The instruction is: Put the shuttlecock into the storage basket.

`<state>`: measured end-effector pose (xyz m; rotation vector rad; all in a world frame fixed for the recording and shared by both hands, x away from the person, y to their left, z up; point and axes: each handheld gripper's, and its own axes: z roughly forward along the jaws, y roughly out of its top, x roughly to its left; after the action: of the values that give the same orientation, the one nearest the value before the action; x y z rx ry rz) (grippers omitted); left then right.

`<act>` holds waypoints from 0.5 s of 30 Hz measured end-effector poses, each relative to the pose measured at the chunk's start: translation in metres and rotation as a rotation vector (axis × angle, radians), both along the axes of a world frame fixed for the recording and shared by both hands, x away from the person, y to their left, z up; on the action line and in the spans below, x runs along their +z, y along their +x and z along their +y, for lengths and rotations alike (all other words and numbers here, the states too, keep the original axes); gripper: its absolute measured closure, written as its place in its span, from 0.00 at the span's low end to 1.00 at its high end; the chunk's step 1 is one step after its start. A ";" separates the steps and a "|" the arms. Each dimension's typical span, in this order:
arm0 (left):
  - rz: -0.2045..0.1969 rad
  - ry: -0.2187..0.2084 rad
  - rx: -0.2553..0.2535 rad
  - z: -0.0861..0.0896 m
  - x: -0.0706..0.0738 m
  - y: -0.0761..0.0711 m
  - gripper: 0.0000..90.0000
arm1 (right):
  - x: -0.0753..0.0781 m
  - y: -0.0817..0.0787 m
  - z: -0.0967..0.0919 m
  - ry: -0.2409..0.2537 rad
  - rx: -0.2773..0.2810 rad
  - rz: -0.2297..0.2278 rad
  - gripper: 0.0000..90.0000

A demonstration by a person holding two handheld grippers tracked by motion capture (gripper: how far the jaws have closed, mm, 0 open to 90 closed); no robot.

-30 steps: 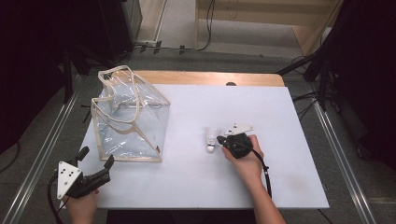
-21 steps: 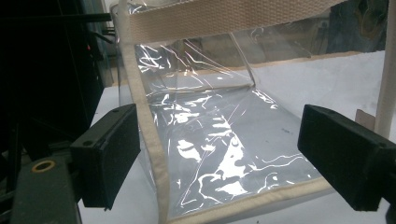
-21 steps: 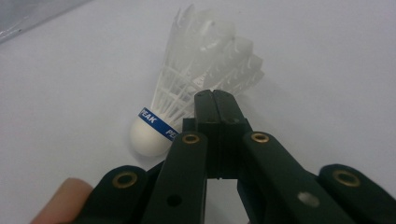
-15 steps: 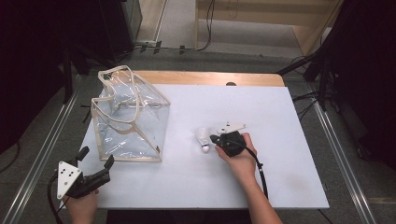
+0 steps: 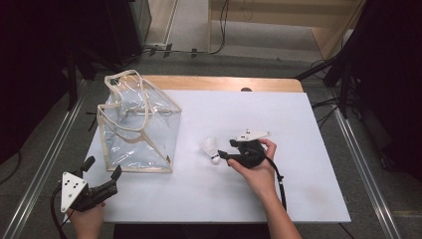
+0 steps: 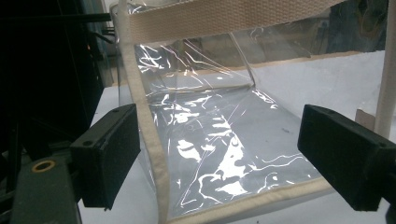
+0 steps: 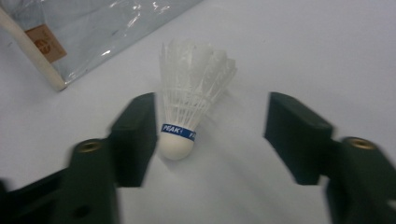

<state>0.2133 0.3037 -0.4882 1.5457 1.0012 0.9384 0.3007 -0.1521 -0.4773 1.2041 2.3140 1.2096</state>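
Here the right hand-held gripper (image 7: pixel 210 135), just opened wide, straddles the shuttlecock (image 7: pixel 191 100) (band reads "PEAK").

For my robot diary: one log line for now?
right gripper: fingers just opened around shuttlecock | left gripper: open, facing clear bag

A white table (image 5: pixel 308 149) carries a clear bag (image 5: pixel 137 132) and a shuttlecock (image 5: pixel 211 149).

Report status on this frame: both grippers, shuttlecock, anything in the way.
Right gripper just opened, shuttlecock lying between jaws, ungripped. Left gripper open, facing clear bag. Nothing in the way.
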 end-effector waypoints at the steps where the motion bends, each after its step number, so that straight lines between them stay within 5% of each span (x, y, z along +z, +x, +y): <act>1: 0.000 0.000 0.000 0.000 0.000 0.000 0.15 | 0.001 0.000 0.000 -0.008 -0.023 -0.003 0.07; 2: 0.000 -0.001 0.000 0.000 0.000 0.000 0.15 | 0.002 -0.001 0.001 -0.004 -0.038 0.010 0.00; 15: 0.000 -0.001 0.001 0.000 0.000 0.000 0.15 | 0.005 -0.011 0.017 0.008 -0.079 0.075 0.03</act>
<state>0.2134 0.3037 -0.4883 1.5445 1.0025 0.9387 0.2898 -0.1353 -0.4727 1.3526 2.2924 1.1661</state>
